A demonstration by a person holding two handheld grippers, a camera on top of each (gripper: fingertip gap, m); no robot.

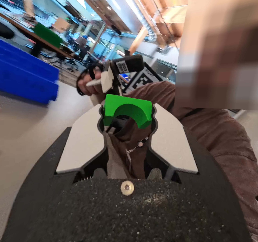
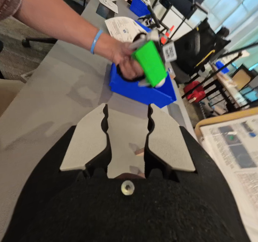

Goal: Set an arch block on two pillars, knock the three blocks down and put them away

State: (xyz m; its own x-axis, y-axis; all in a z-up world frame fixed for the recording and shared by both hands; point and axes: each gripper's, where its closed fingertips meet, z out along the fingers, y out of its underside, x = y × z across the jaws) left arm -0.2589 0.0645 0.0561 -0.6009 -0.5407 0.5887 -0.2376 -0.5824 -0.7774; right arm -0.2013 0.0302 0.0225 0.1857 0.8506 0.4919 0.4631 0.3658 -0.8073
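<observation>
Grey table (image 2: 55, 90) stretches ahead; we carry the green arch block (image 1: 127, 110), clamped in our left gripper (image 1: 127, 115), above the blue bin (image 2: 141, 92) near its far edge for stowing; right gripper (image 2: 127, 118) jaws apart, empty.

Setting: open-plan lab or workshop space. Long pale grey surface (image 2: 58, 81) carrying a blue plastic bin (image 2: 141, 92), more blue bins (image 2: 139, 6) farther along, and a printed white paper sheet (image 2: 122, 28). Black wheeled office chair base (image 2: 37, 41) on speckled carpet beside it. Black metal stands and frames (image 2: 195, 11) crowd the far side, one bearing a square black-and-white coded marker tag (image 2: 169, 52). Overhead: exposed wooden ceiling beams (image 1: 164, 2) and a silver ribbed ventilation duct (image 1: 146, 24). Large glazed partitions and windows (image 2: 230, 2) run along the walls. A wood-topped table (image 1: 46, 39) stands in the background.
</observation>
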